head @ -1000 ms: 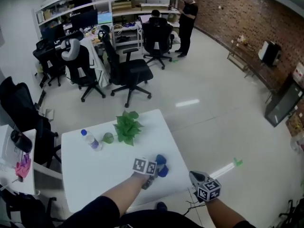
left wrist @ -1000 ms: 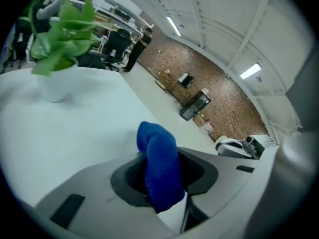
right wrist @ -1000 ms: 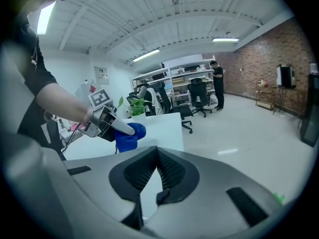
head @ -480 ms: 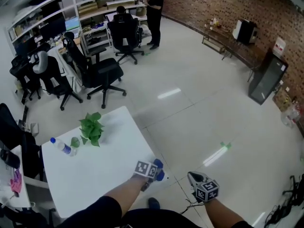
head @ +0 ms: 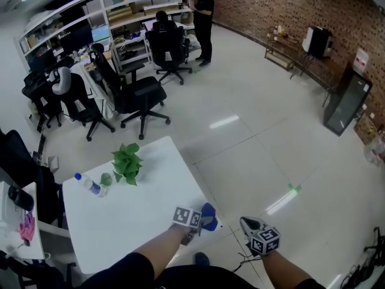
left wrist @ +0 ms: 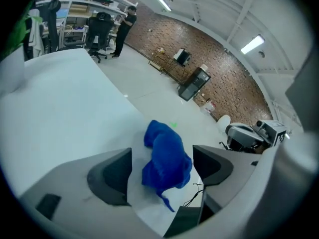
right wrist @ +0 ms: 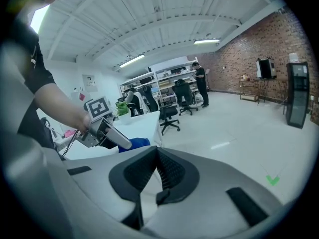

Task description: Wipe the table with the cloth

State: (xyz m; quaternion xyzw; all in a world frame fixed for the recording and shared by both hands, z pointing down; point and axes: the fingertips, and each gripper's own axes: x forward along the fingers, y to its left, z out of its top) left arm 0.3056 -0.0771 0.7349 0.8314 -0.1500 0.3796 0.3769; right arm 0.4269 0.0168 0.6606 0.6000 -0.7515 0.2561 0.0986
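Now left gripper (left wrist: 162,169) jaws just parted wide; blue cloth (left wrist: 167,156) loose between them, bunched at bench (head: 129,221) corner; right gripper (right wrist: 158,176) jaws pressed together, empty, beside bench. Fits cloth laid down after wiping, or regrip.

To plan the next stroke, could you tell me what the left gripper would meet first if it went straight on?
Most likely the blue cloth, bunched on the white table near its edge. The left gripper has just been opening its jaws, and the cloth lies loose between them.
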